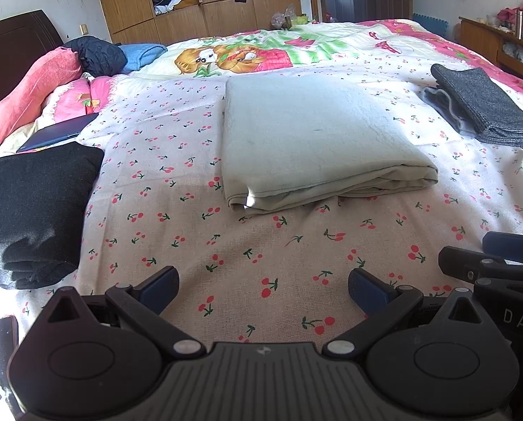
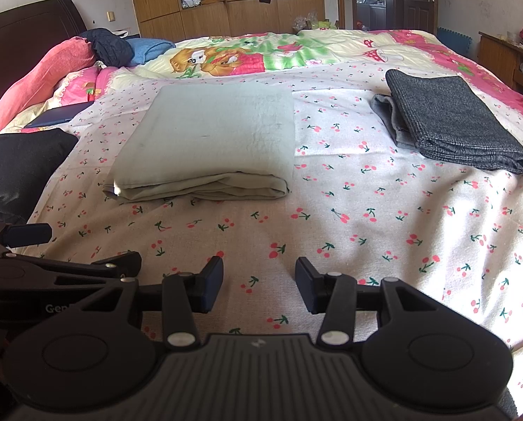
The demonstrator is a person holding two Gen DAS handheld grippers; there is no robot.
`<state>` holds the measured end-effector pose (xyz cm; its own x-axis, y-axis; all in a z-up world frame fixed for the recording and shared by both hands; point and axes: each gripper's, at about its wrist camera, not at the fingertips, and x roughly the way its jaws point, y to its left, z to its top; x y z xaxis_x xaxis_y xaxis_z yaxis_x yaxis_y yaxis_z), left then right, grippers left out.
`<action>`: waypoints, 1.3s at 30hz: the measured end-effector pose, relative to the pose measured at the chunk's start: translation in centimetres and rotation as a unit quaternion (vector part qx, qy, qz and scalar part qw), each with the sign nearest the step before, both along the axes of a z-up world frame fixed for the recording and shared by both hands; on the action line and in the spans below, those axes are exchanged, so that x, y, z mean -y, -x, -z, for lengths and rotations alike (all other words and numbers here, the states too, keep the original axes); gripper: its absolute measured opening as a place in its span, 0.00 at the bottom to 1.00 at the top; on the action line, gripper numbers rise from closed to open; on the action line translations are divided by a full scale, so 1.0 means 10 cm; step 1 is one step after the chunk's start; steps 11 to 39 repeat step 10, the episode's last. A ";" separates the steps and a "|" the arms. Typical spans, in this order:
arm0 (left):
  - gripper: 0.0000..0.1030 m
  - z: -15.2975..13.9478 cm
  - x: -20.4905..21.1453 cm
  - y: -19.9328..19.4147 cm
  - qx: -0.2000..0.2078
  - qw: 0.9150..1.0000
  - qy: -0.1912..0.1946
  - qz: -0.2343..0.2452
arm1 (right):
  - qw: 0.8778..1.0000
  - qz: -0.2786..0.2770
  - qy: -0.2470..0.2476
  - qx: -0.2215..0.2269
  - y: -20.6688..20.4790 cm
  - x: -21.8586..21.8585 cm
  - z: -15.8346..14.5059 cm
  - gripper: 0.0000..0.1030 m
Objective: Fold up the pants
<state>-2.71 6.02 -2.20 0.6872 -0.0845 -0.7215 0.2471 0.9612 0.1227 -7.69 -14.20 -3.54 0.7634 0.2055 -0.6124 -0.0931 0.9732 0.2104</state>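
Pants (image 1: 314, 137) lie folded mid-bed (image 1: 226, 245); both tongs (image 1: 263, 289) (image 2: 259, 286) gape, empty, near the front edge; just square corners gently.

Pale grey-green folded pants (image 1: 314, 133), white cherry-printed sheet (image 1: 177, 217), black folded garment (image 1: 33, 203), dark grey flecked garment (image 2: 457, 119)

A home bedroom: quilted bed (image 1: 296, 245), wooden wardrobe (image 1: 205, 0).
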 end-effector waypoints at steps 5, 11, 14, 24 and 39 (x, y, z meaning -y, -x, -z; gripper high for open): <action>1.00 0.00 0.00 0.00 0.001 1.000 -0.001 0.000 | 1.000 -0.001 0.000 0.000 0.00 0.00 0.00 0.45; 1.00 0.00 0.01 0.00 0.002 1.000 -0.002 -0.001 | 1.000 -0.001 0.000 0.001 0.00 -0.01 -0.01 0.45; 1.00 0.00 0.01 0.00 0.002 1.000 -0.002 -0.001 | 1.000 -0.001 0.000 0.001 0.00 -0.01 -0.01 0.45; 1.00 0.00 0.01 0.00 0.002 1.000 -0.002 -0.001 | 1.000 -0.001 0.000 0.001 0.00 -0.01 -0.01 0.45; 1.00 0.00 0.01 0.00 0.002 1.000 -0.002 -0.001 | 1.000 -0.001 0.000 0.001 0.00 -0.01 -0.01 0.45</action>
